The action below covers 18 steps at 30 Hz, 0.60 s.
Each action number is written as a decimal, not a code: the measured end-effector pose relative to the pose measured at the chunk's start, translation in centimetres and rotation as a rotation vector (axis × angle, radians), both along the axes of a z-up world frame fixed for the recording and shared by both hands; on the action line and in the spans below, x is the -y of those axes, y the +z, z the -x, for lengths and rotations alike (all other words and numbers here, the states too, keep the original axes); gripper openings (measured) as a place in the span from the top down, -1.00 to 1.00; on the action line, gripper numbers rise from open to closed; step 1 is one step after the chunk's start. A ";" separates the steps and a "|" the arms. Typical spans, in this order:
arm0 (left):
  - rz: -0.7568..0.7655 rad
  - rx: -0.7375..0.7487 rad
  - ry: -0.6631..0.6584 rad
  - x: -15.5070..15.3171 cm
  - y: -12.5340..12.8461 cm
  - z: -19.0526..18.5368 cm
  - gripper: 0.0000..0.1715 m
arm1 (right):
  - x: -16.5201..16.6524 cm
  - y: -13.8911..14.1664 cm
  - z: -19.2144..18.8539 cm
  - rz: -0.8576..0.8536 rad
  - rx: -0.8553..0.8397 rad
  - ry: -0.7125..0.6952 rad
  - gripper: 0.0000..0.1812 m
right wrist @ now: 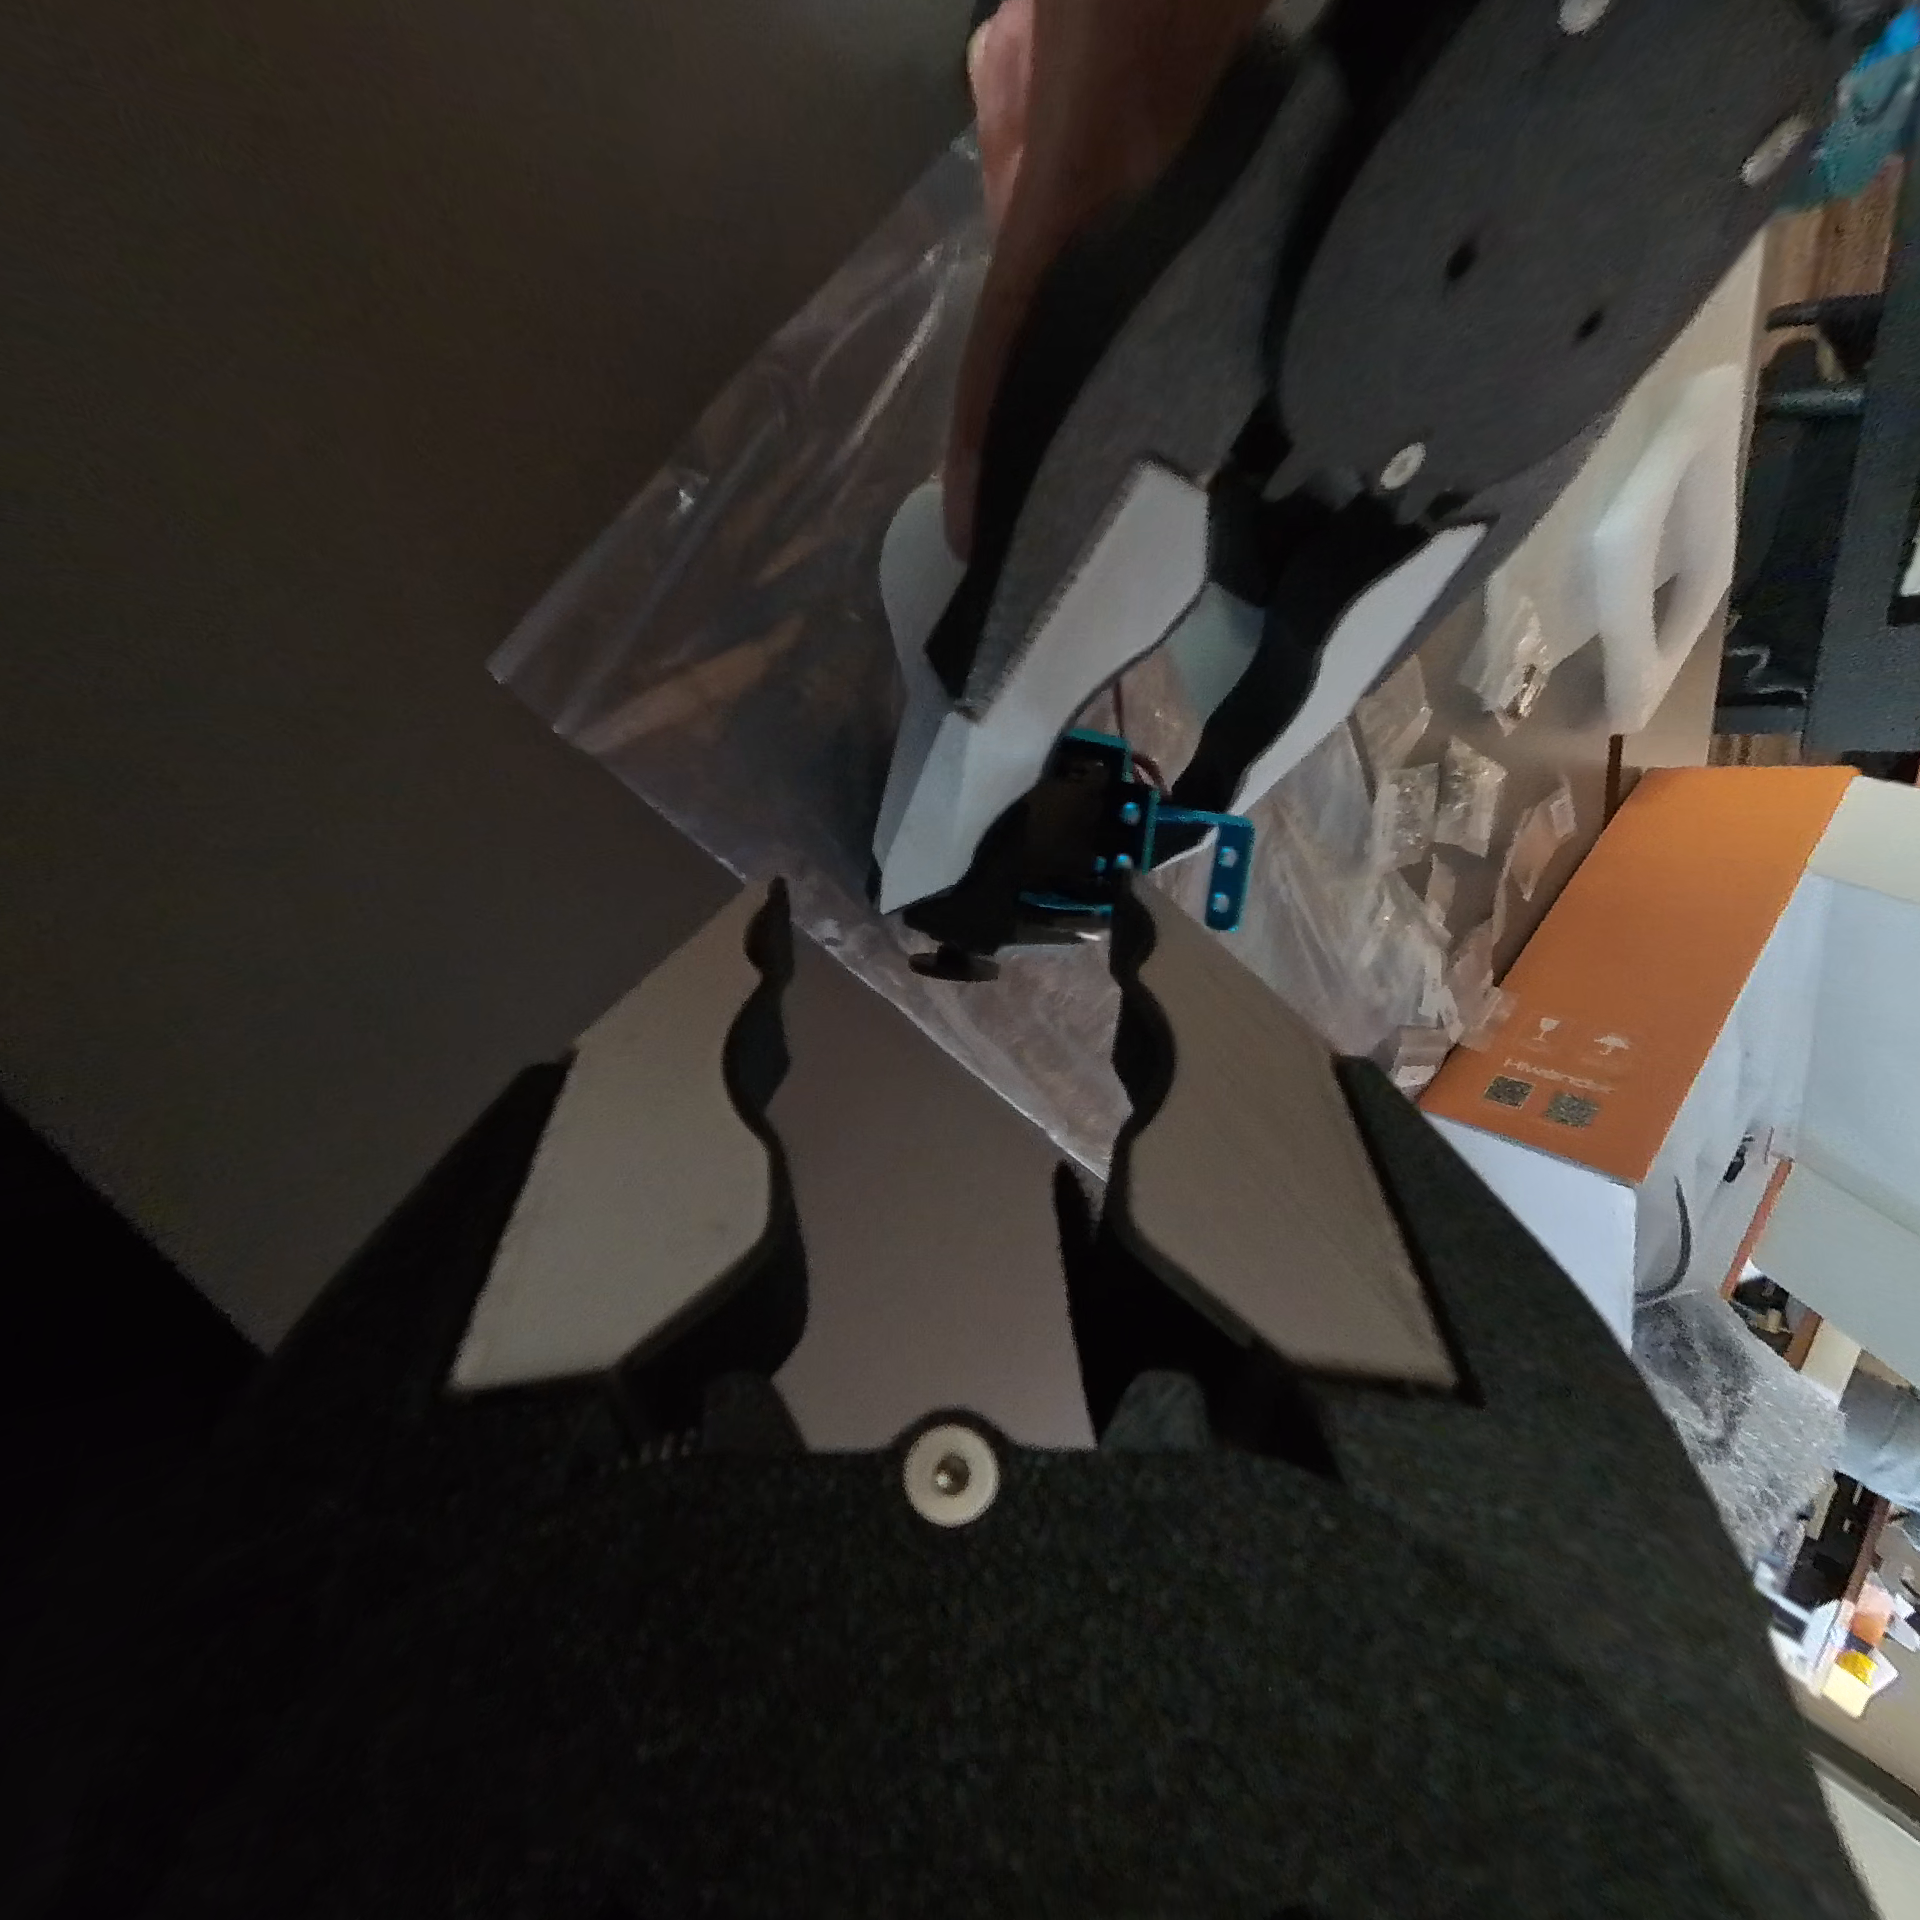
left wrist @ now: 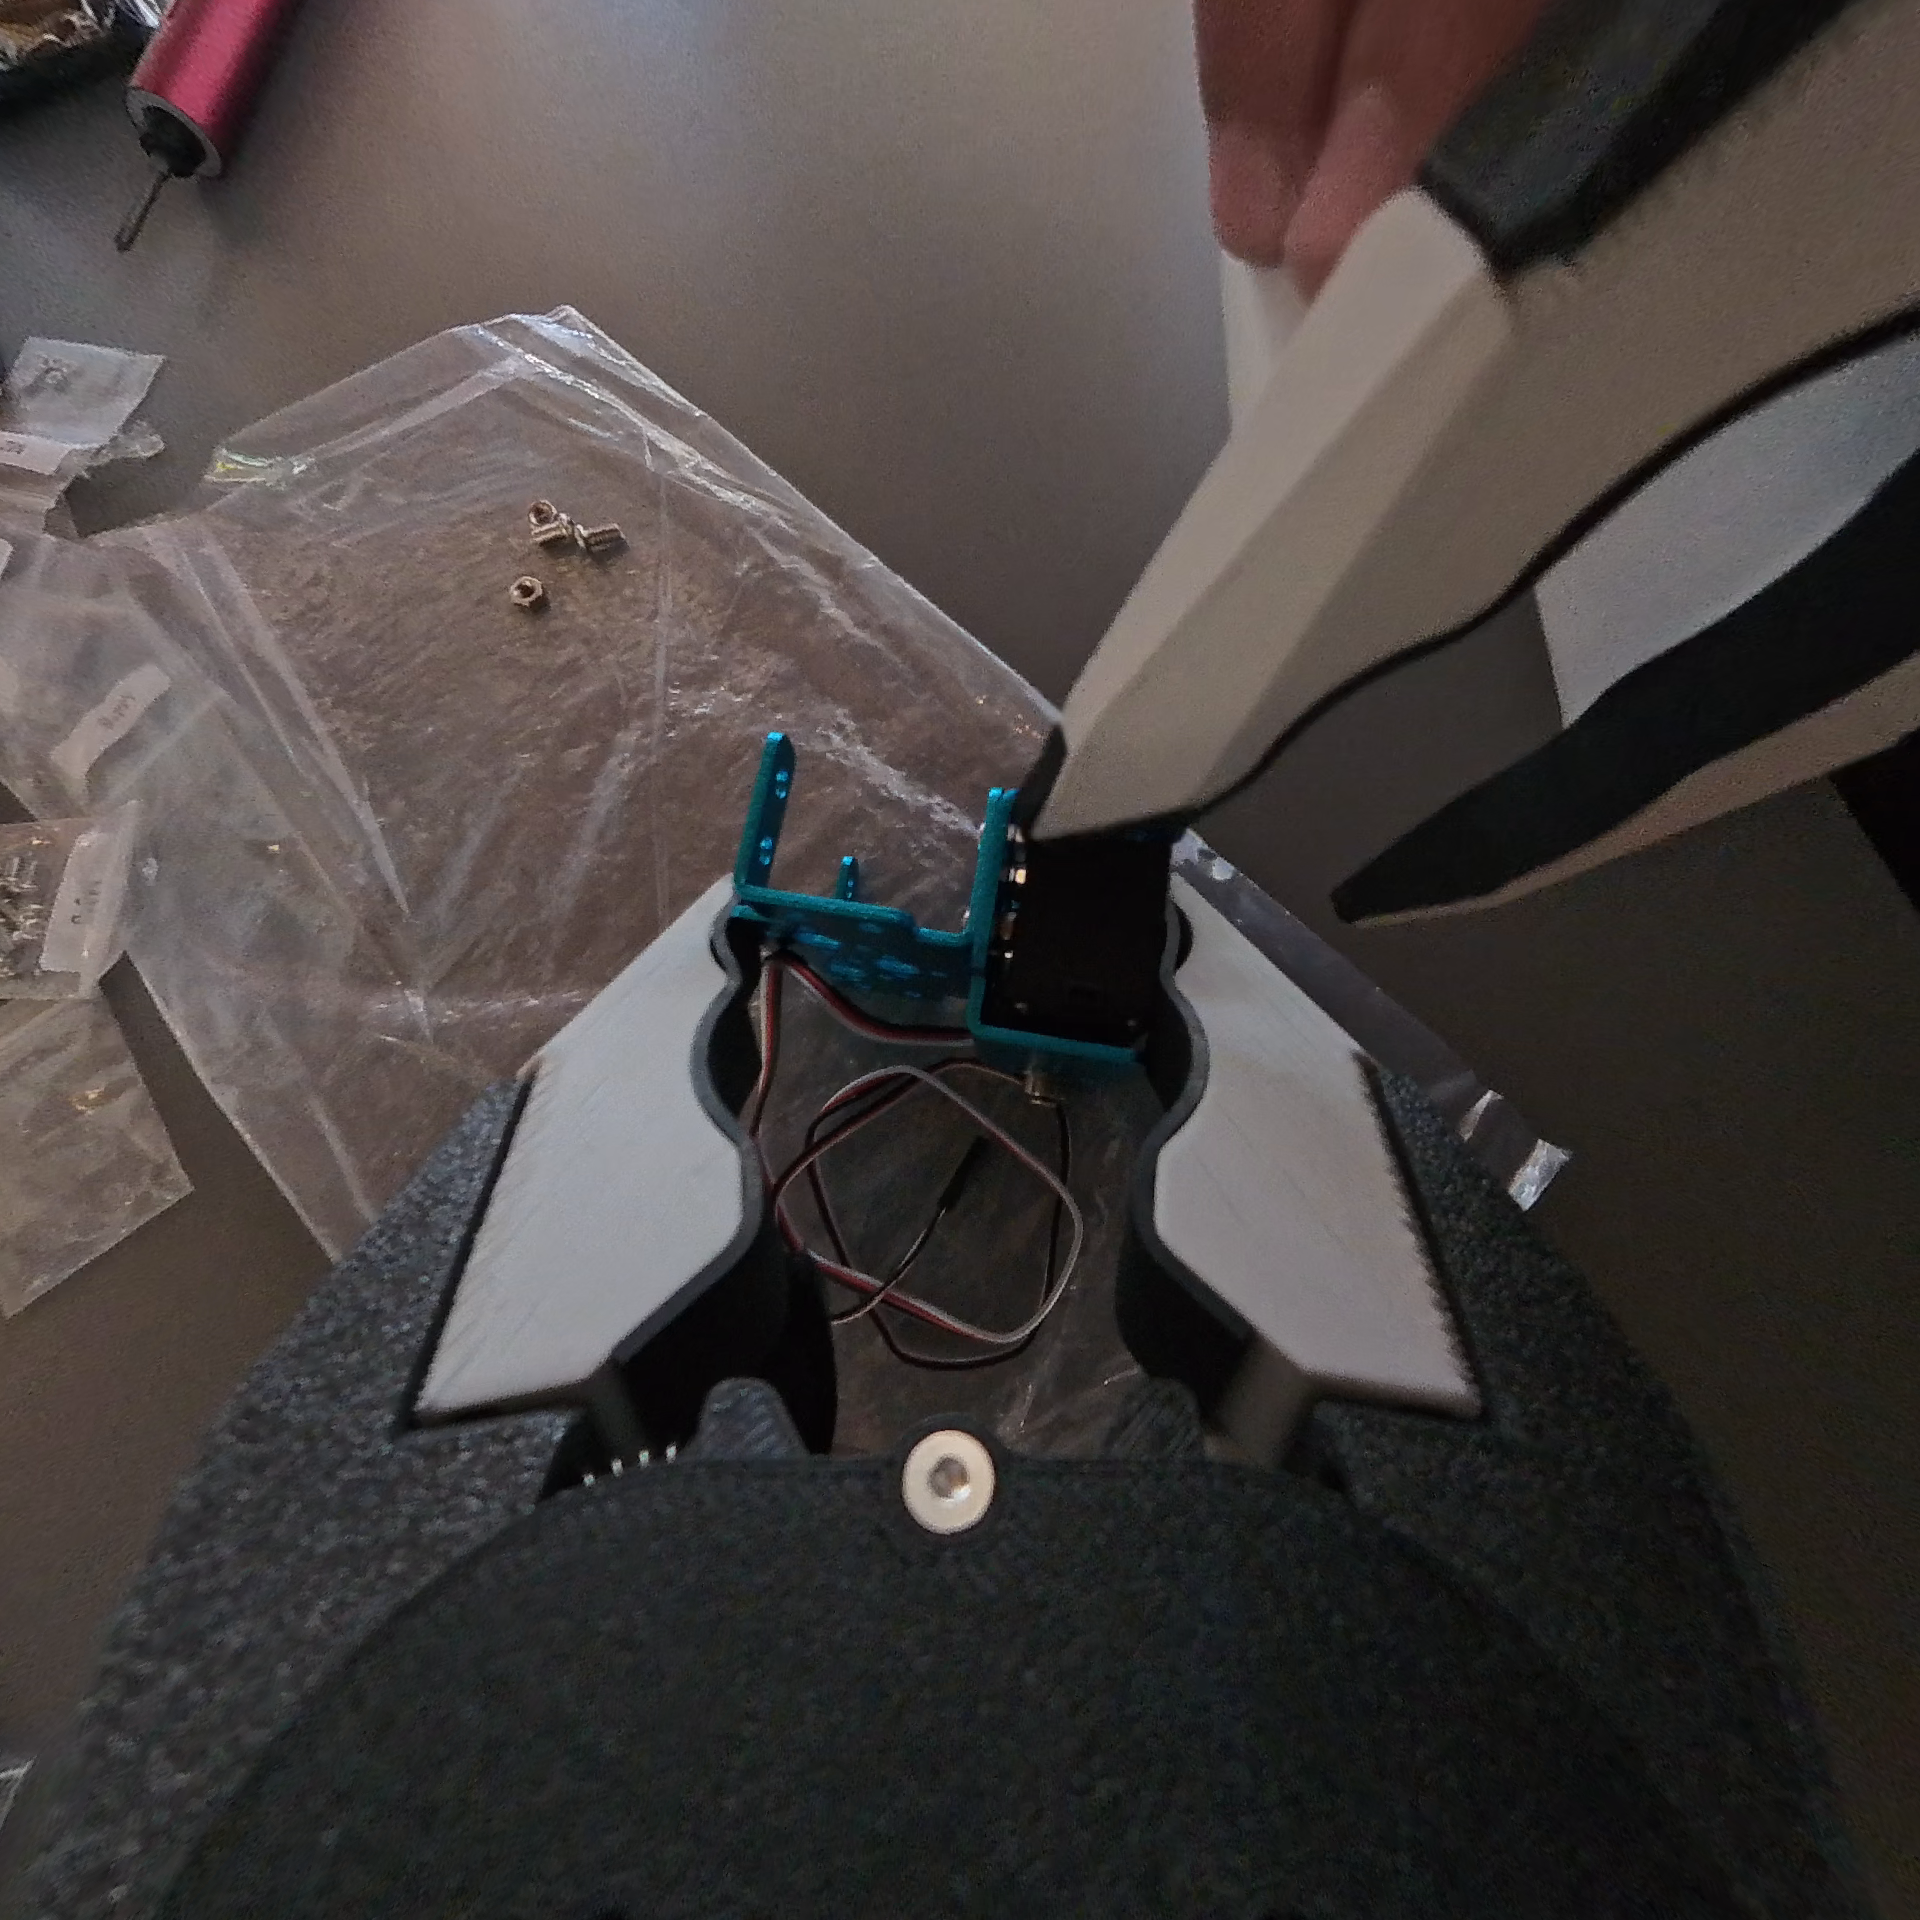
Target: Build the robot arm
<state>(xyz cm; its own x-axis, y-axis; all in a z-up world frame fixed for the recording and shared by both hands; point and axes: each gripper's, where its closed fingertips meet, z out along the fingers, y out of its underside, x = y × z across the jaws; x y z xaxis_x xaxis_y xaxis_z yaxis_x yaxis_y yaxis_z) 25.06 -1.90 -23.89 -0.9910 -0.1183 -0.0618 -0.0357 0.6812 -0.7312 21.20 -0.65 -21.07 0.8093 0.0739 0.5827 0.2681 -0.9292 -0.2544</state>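
Observation:
A blue metal bracket [left wrist: 831, 940] with a black servo [left wrist: 1081, 935] mounted in it sits between my left gripper's [left wrist: 951, 914] fingertips, which press on both sides of it. The servo's red, black and white wires [left wrist: 935, 1226] coil between the fingers. My right gripper [left wrist: 1195, 868] comes in from the upper right, jaws apart, with one fingertip [left wrist: 1060, 800] touching the top of the servo. In the right wrist view my right gripper [right wrist: 951, 899] is open and empty just in front of the servo [right wrist: 997, 883] and bracket [right wrist: 1226, 862], with the left gripper [right wrist: 1070, 847] above.
A clear plastic bag [left wrist: 582, 644] lies on the dark table [left wrist: 831, 208] under the parts, with a few loose nuts [left wrist: 561, 540] on it. Small bags of hardware [left wrist: 73, 883] lie at the left. A red cylinder [left wrist: 208, 73] is at the far left. An orange and white box [right wrist: 1662, 987] stands beside the table.

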 end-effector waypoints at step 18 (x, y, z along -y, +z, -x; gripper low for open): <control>0.066 -0.023 0.069 -0.9 3.5 0.8 -0.07 | 1.5 4.6 -0.6 -0.962 -1.004 -0.227 0.62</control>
<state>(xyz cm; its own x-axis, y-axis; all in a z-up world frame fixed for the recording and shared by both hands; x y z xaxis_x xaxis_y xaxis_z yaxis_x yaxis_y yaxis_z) 24.27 -0.97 -20.37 -0.9814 -0.1895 -0.0292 -0.0980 0.6267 -0.7731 21.77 -2.18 -16.46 0.8450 -0.2038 -0.4945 -0.5343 -0.2830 -0.7965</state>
